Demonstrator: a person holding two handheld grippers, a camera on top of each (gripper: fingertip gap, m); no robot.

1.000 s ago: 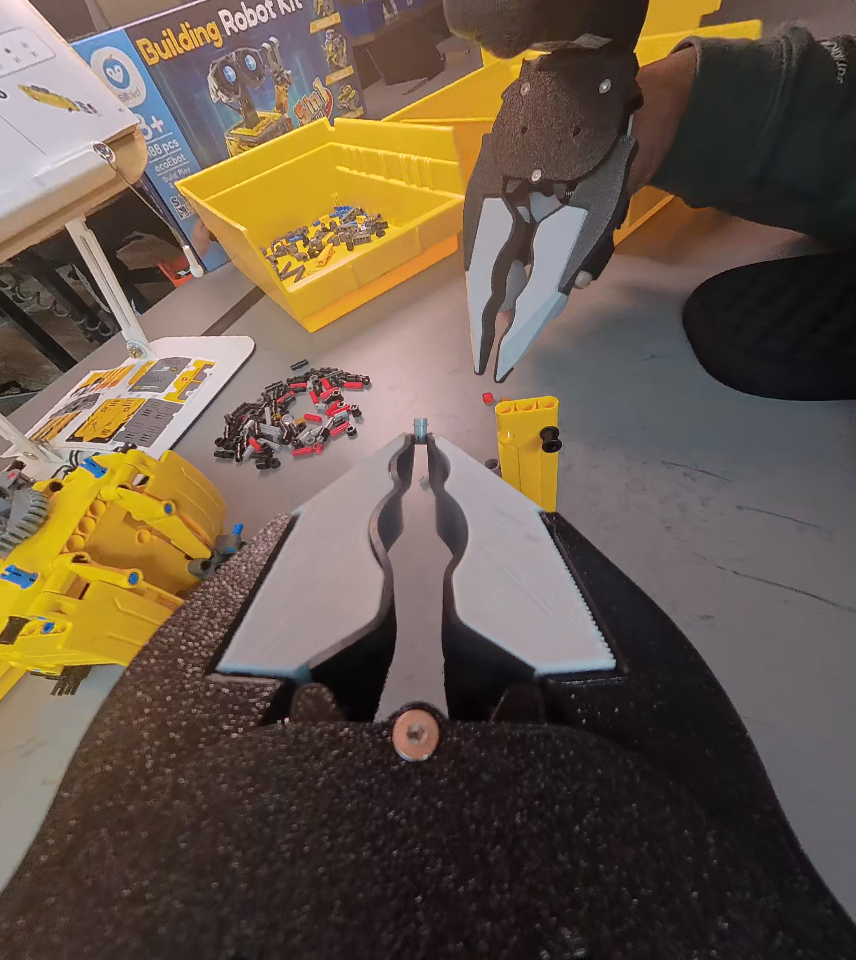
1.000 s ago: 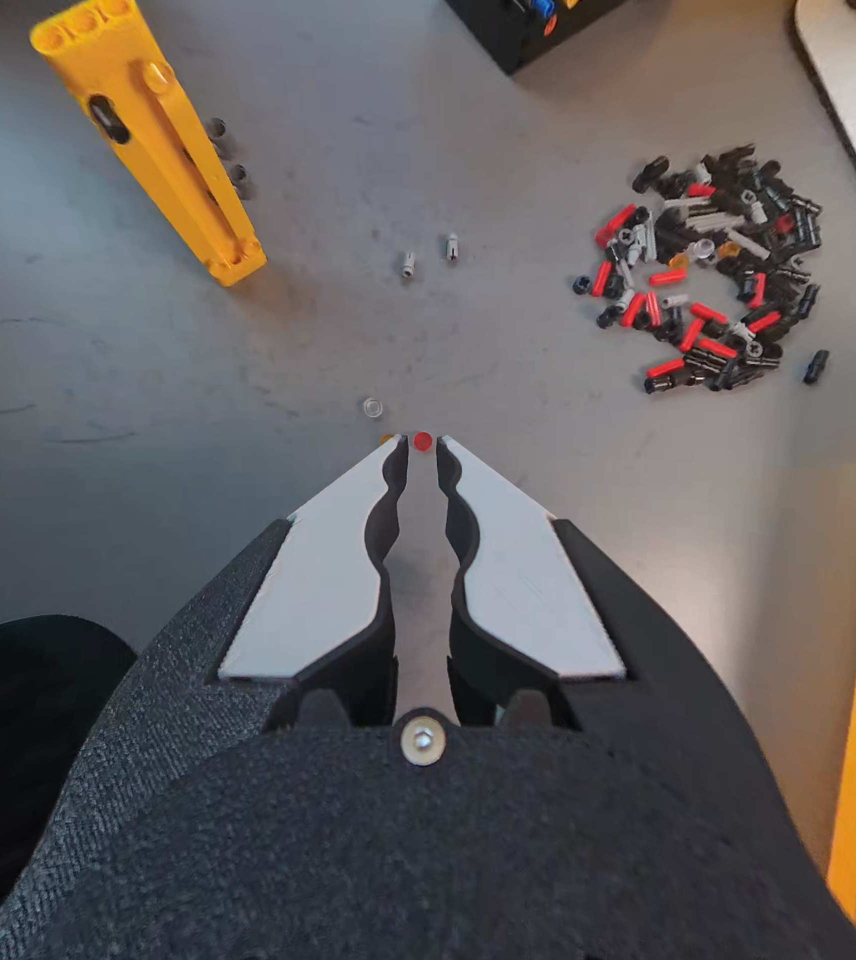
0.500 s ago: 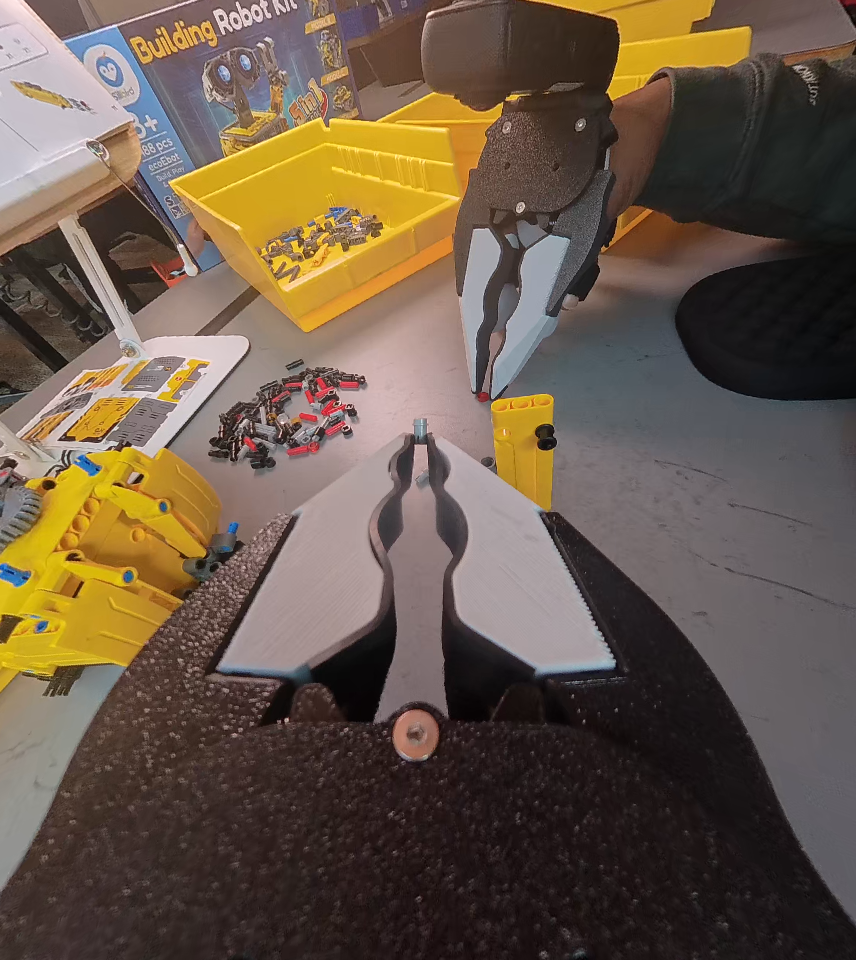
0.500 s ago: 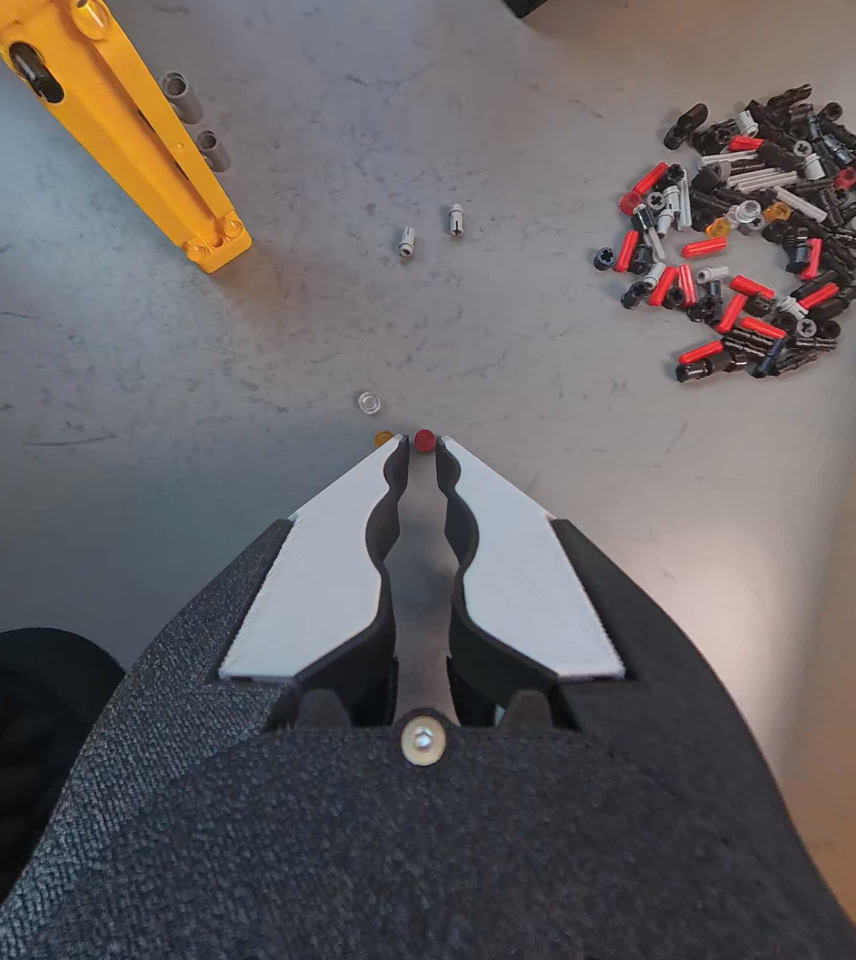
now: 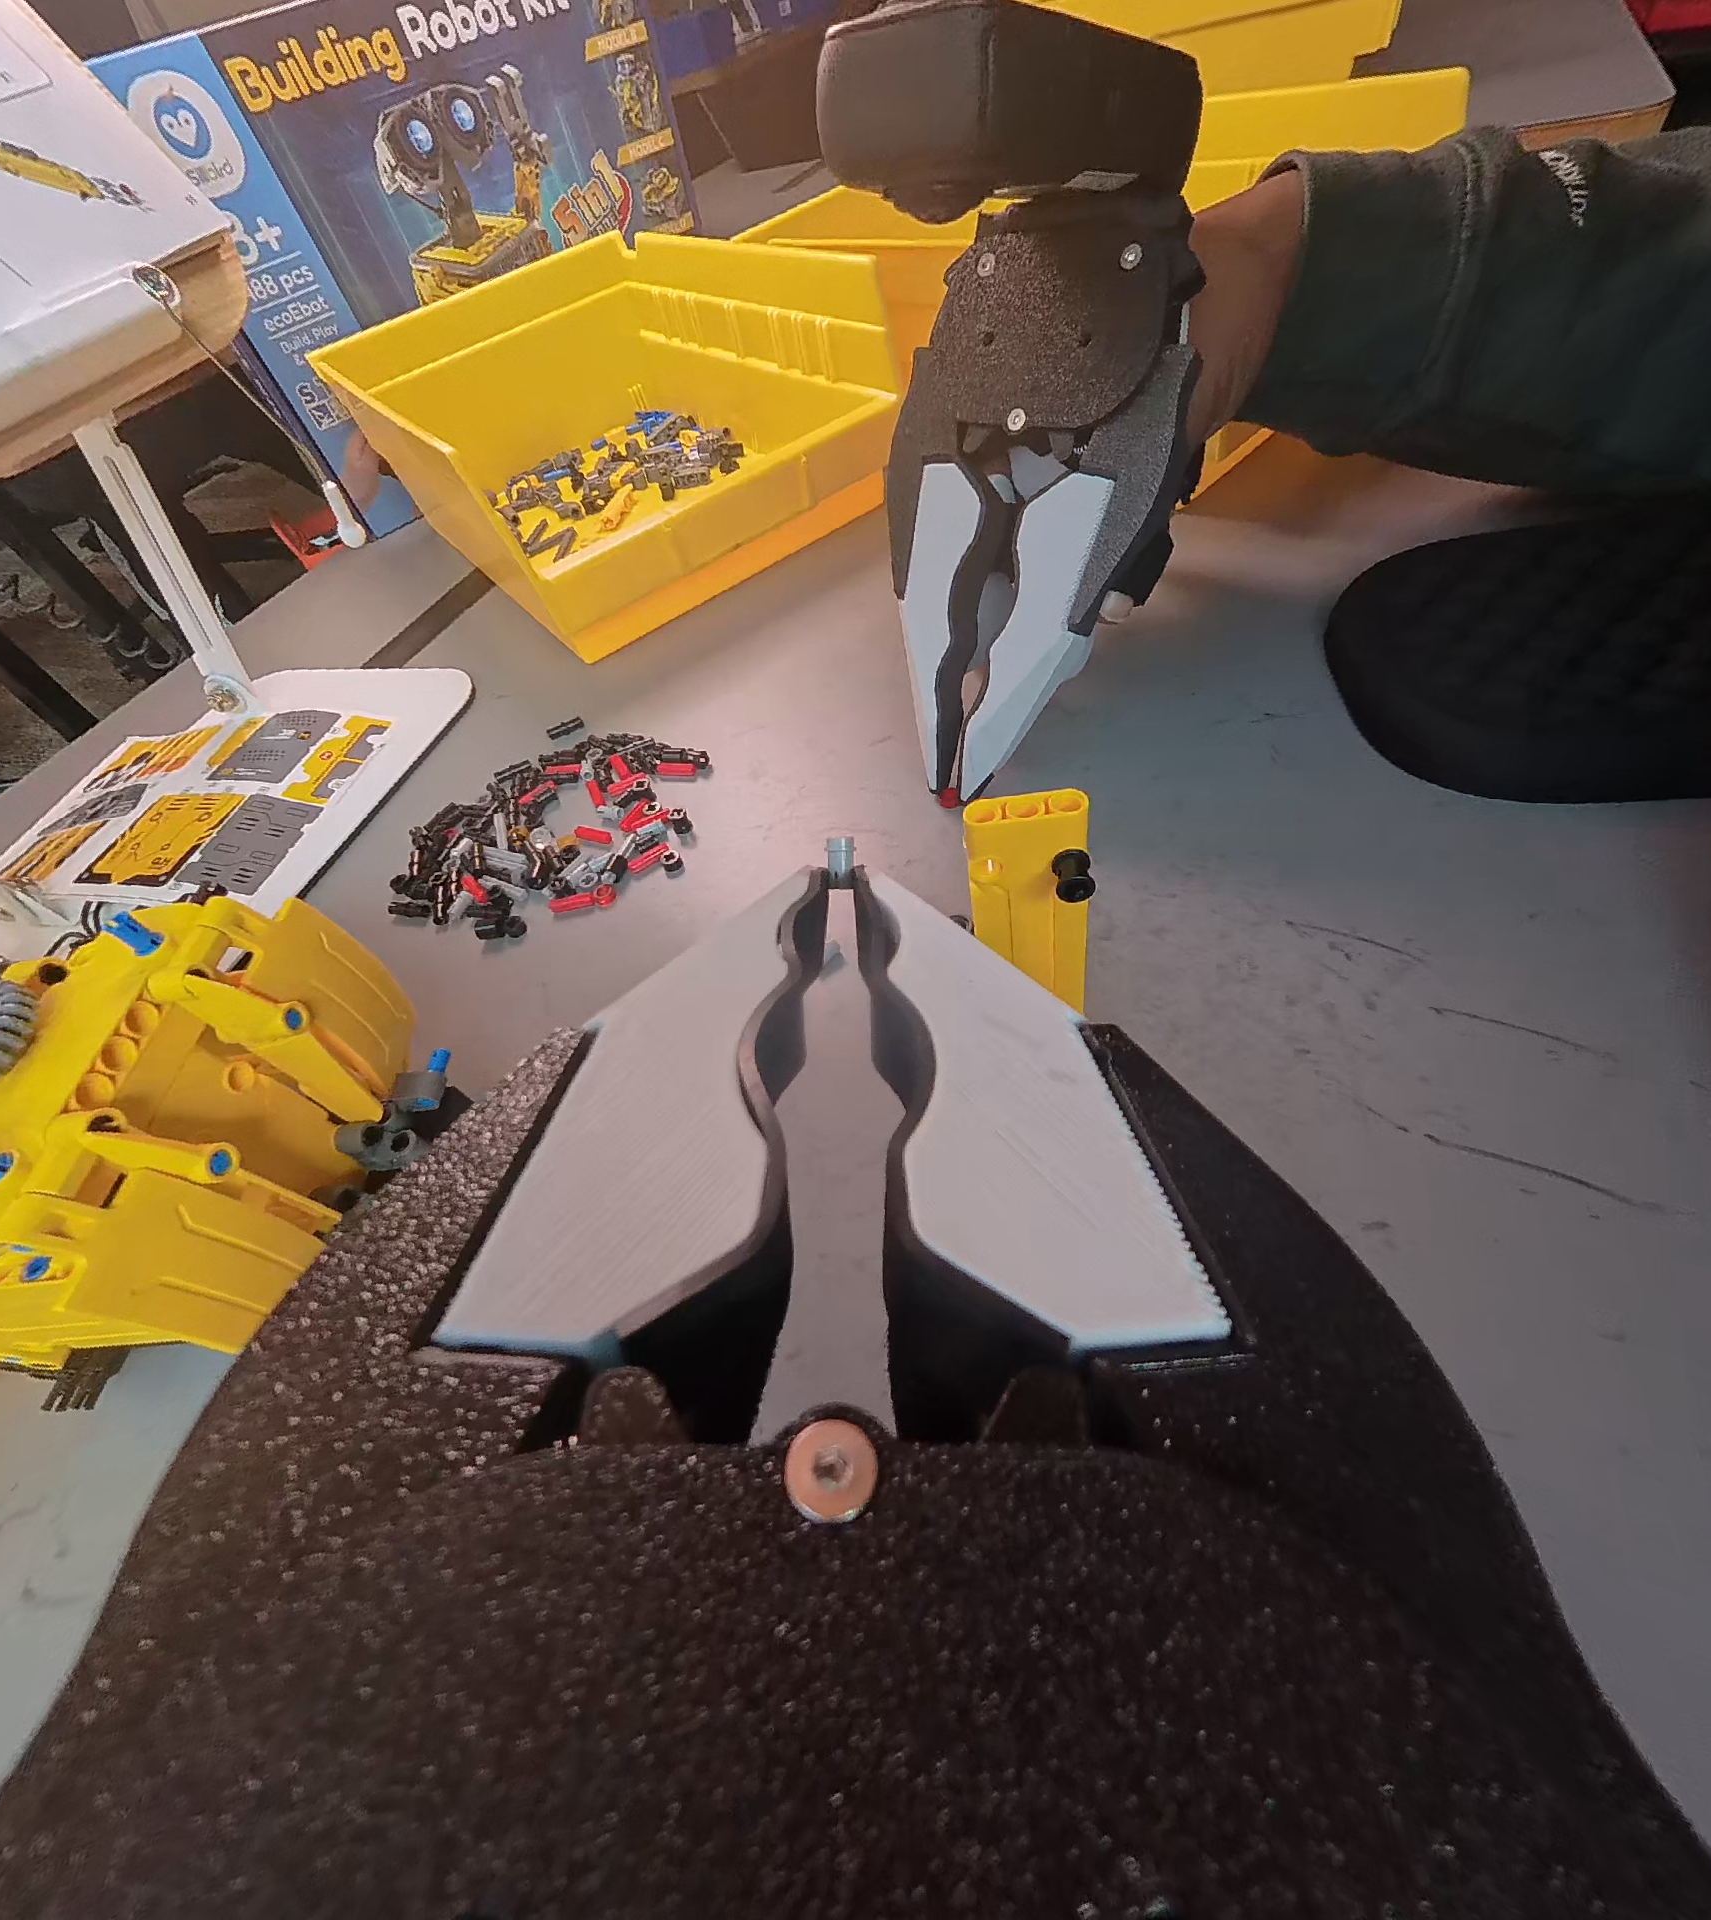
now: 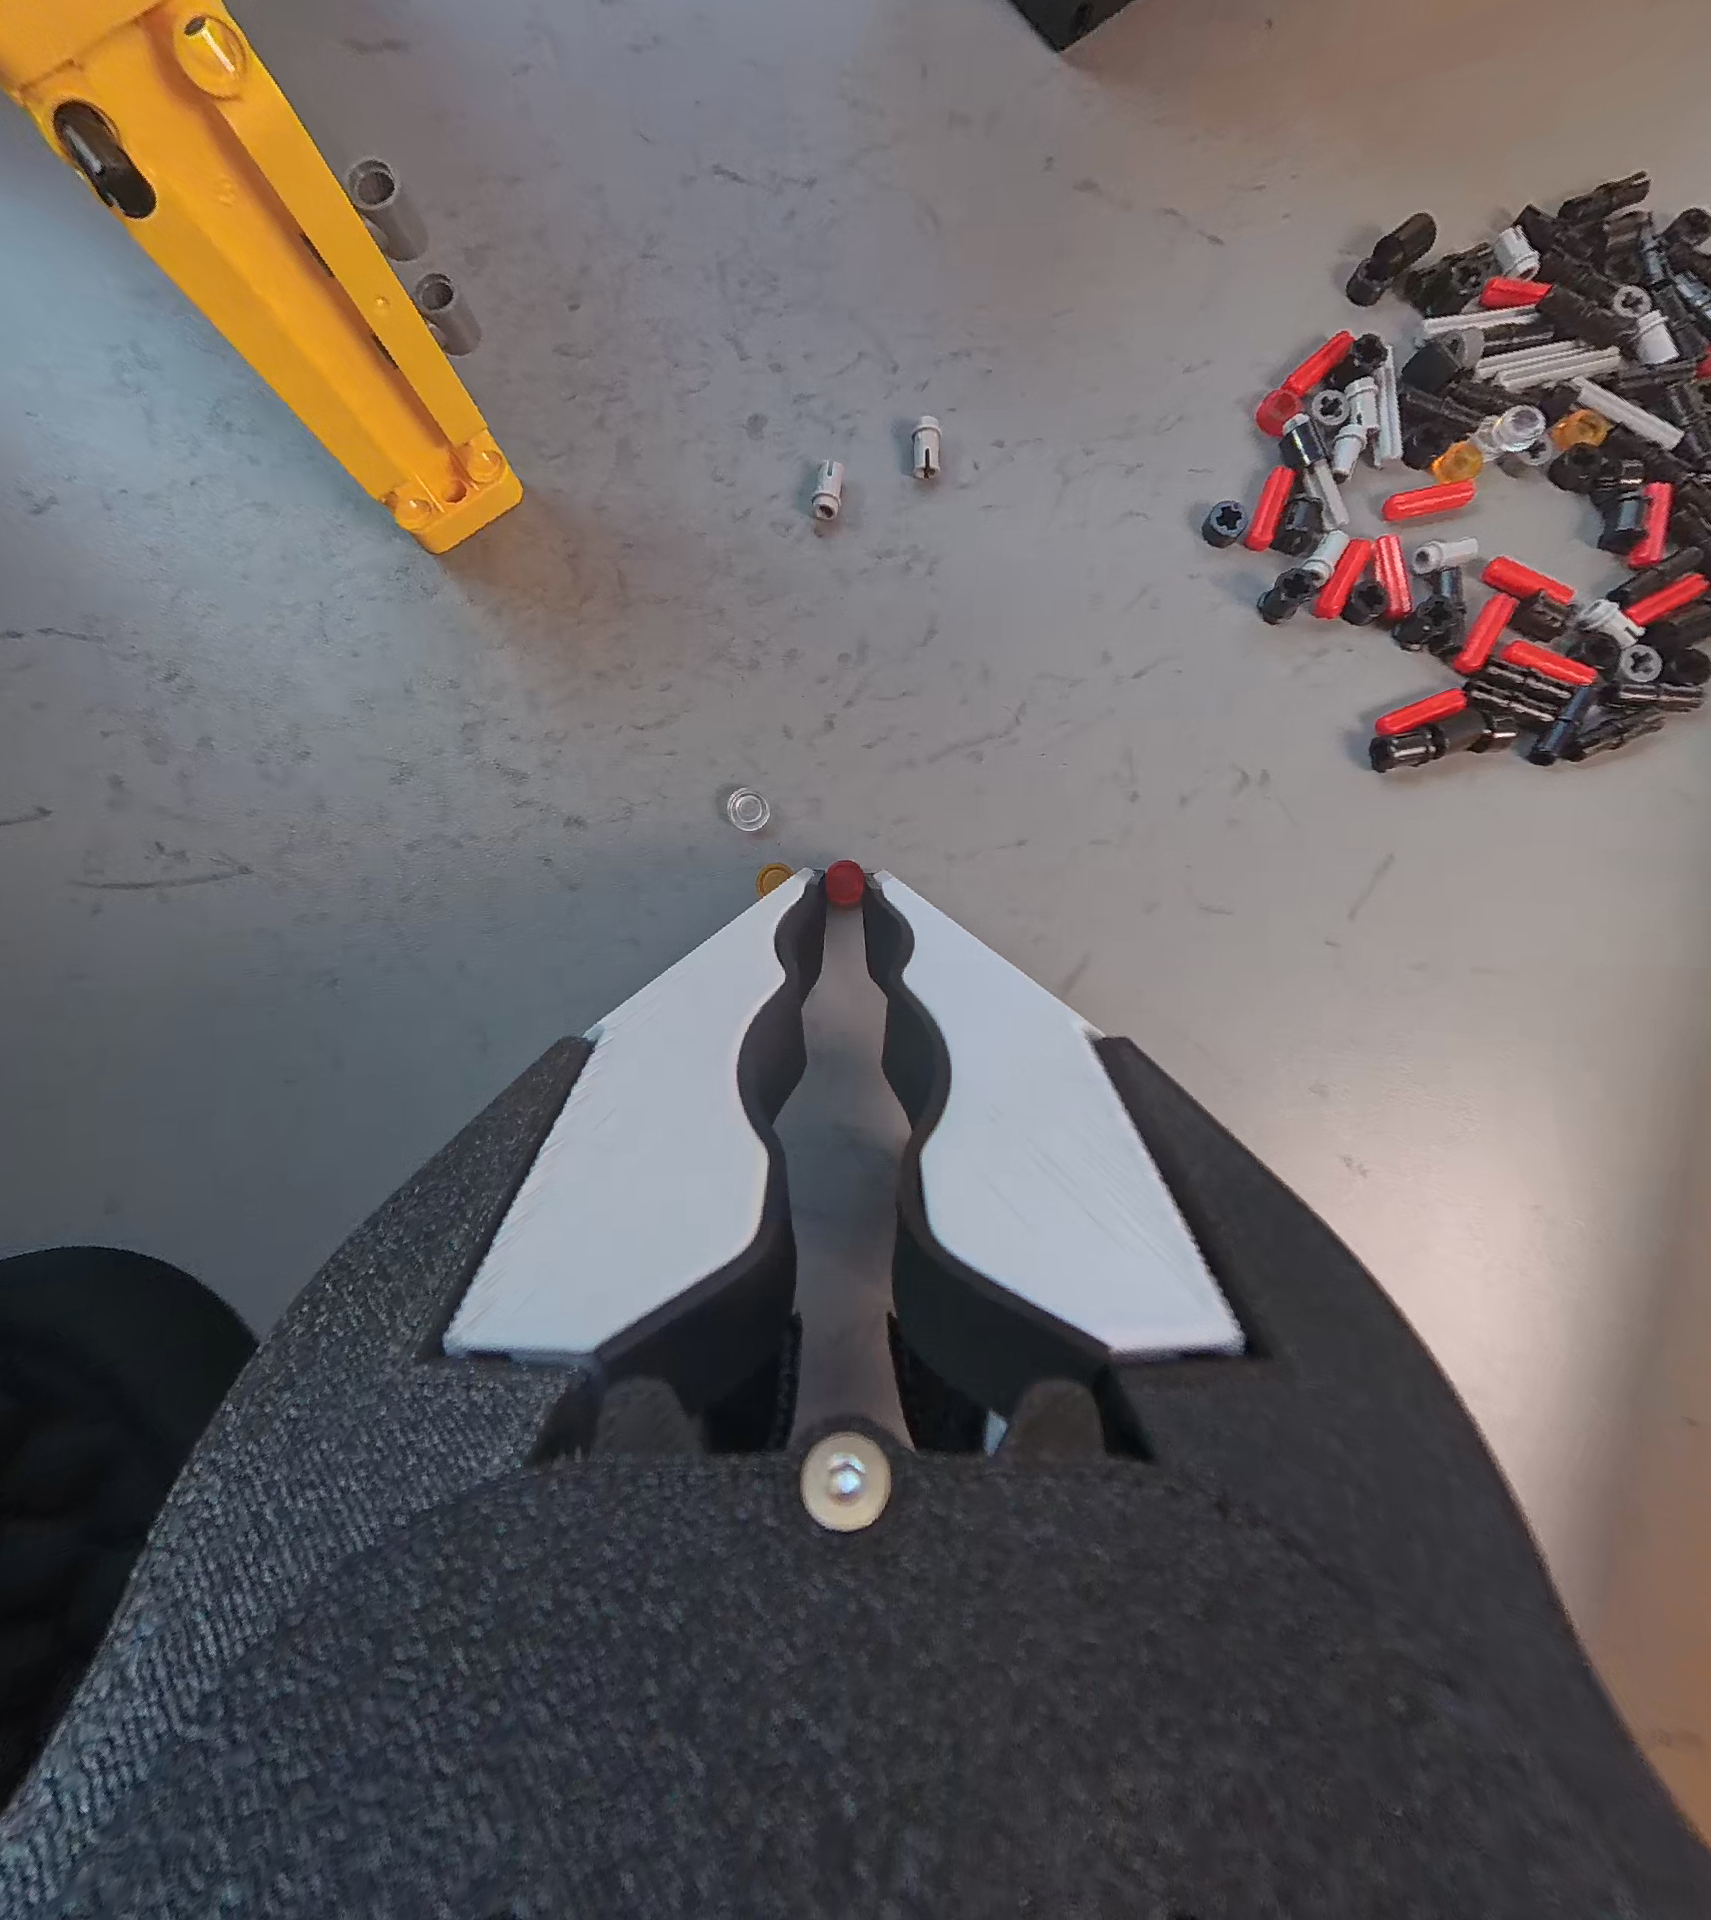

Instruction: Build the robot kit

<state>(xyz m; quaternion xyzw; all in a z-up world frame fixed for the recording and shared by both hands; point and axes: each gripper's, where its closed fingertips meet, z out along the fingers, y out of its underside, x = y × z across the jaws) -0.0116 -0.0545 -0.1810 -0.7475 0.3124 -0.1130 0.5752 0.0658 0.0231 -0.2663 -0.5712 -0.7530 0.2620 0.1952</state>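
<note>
My left gripper (image 5: 838,878) is shut on a small grey pin (image 5: 838,854), held just above the grey table. A yellow beam (image 5: 1027,904) with a black pin (image 5: 1072,876) in its side stands right of the tips. My right gripper (image 6: 844,896) points down at the table, its tips closed on a small red round stud (image 6: 844,881). The right gripper (image 5: 953,781) also shows in the left wrist view, with the red stud (image 5: 949,797) at its tips beside the beam's top. A clear stud (image 6: 747,808) and an orange stud (image 6: 773,879) lie next to it.
A pile of black, red and grey pins (image 6: 1557,499) lies on the table, with two loose grey pins (image 6: 827,488) and two grey sleeves (image 6: 389,208) near the beam (image 6: 279,270). A yellow model (image 5: 134,1122), instruction sheet (image 5: 207,790), yellow bin (image 5: 726,603) and black pad (image 5: 1578,665) surround the area. My right fingertips sit around 15 centimetres from my left ones.
My right gripper has come down to the table and its tips now hold the red stud. The left gripper has kept still with the grey pin.
</note>
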